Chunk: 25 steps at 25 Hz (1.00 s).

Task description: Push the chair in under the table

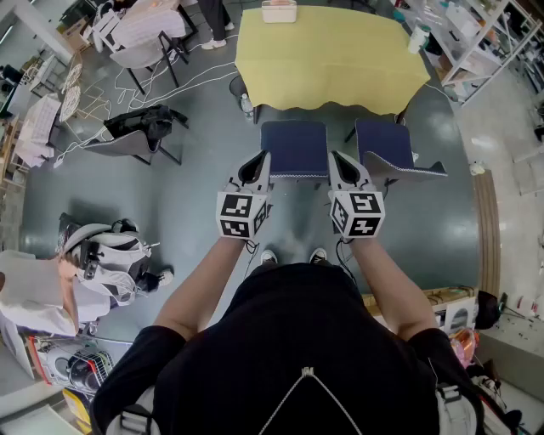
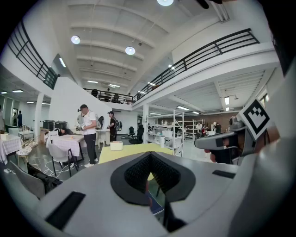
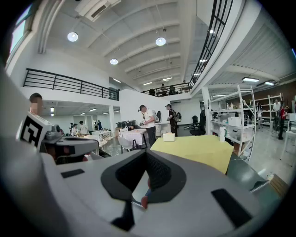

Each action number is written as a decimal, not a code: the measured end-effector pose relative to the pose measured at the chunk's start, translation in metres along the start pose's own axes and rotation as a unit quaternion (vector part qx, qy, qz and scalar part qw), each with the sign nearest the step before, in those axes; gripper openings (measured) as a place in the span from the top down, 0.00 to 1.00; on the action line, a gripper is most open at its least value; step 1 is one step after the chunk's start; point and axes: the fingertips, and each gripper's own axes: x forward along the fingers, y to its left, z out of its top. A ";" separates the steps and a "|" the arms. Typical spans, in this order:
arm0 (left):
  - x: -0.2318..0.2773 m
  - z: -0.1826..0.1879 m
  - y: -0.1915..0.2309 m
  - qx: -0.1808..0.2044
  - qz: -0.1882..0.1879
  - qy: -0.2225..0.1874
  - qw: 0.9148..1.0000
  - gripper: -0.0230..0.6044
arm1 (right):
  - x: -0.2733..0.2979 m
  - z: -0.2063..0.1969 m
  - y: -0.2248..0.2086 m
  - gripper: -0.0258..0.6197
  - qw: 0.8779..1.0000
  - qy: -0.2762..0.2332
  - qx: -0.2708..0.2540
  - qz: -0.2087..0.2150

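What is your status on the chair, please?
Left gripper, right gripper shut, empty, just behind blue chair. Seat not yet under yellow table. Second chair alongside, right; nothing blocking.

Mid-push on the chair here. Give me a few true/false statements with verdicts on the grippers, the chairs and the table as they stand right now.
1. Both the left gripper and the right gripper have their jaws shut. True.
2. The table wears a red cloth. False: the cloth is yellow.
3. The blue-seated chair just ahead of the grippers sits fully under the table. False: nearly its whole seat shows outside the table's edge.
4. A second chair stands to the right of it, also at the table. True.
5. Nothing lies on the table. False: a white box sits at its far edge.
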 end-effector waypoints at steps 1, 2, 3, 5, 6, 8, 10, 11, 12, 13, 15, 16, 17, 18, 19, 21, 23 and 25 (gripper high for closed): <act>-0.001 0.000 -0.002 0.000 -0.001 0.000 1.000 0.95 | -0.002 -0.001 -0.001 0.94 1.000 0.001 -0.001 -0.001; -0.002 -0.001 -0.005 0.000 -0.002 0.001 1.000 0.95 | -0.004 -0.001 -0.001 0.94 1.000 0.001 -0.001 -0.001; -0.003 -0.001 -0.006 0.000 -0.003 0.001 1.000 0.95 | -0.006 -0.002 -0.002 0.94 1.000 0.002 -0.001 -0.002; -0.004 -0.002 -0.008 0.000 -0.004 0.003 1.000 0.95 | -0.007 -0.002 -0.002 0.94 1.000 0.003 0.000 -0.001; -0.004 -0.003 -0.009 0.000 -0.004 0.003 1.000 0.95 | -0.008 -0.003 -0.003 0.94 1.000 0.003 0.002 -0.001; -0.005 -0.004 -0.008 0.000 -0.004 0.005 1.000 0.95 | -0.007 -0.004 -0.003 0.94 1.000 0.004 0.011 0.000; -0.006 -0.006 -0.006 0.000 -0.004 0.006 1.000 0.95 | -0.006 -0.005 -0.004 0.94 1.000 0.005 0.017 -0.003; -0.006 -0.007 -0.005 0.000 -0.004 0.006 1.000 0.95 | -0.006 -0.006 -0.005 0.94 1.000 0.006 0.018 -0.006; -0.007 -0.007 -0.004 0.000 -0.005 0.006 1.000 0.95 | -0.006 -0.006 -0.005 0.94 1.000 0.006 0.019 -0.008; -0.007 -0.008 -0.002 -0.001 -0.005 0.007 1.000 0.95 | -0.005 -0.007 -0.004 0.94 1.000 0.006 0.020 -0.010; -0.008 -0.009 0.000 -0.002 -0.007 0.007 1.000 0.95 | -0.005 -0.007 -0.003 0.94 1.000 0.005 0.022 -0.013; -0.008 -0.010 0.001 -0.002 -0.007 0.007 1.000 0.95 | -0.005 -0.008 -0.002 0.94 1.000 0.005 0.022 -0.014; -0.008 -0.010 0.003 -0.003 -0.008 0.008 1.000 0.95 | -0.004 -0.008 -0.001 0.94 1.000 0.005 0.024 -0.015; -0.008 -0.011 0.005 -0.003 -0.008 0.008 1.000 0.95 | -0.002 -0.009 0.001 0.94 1.000 0.005 0.025 -0.016; -0.009 -0.012 0.007 -0.004 -0.009 0.008 1.000 0.95 | -0.001 -0.010 0.002 0.94 0.999 0.005 0.027 -0.017; -0.009 -0.014 0.011 -0.005 -0.011 0.009 1.000 0.95 | 0.000 -0.011 0.004 0.94 0.999 0.004 0.030 -0.021; -0.011 -0.016 0.015 -0.006 -0.013 0.011 1.000 0.95 | 0.000 -0.011 0.006 0.94 0.999 0.003 0.033 -0.026; -0.011 -0.017 0.020 -0.008 -0.015 0.012 1.000 0.95 | 0.002 -0.013 0.008 0.94 0.999 0.004 0.034 -0.031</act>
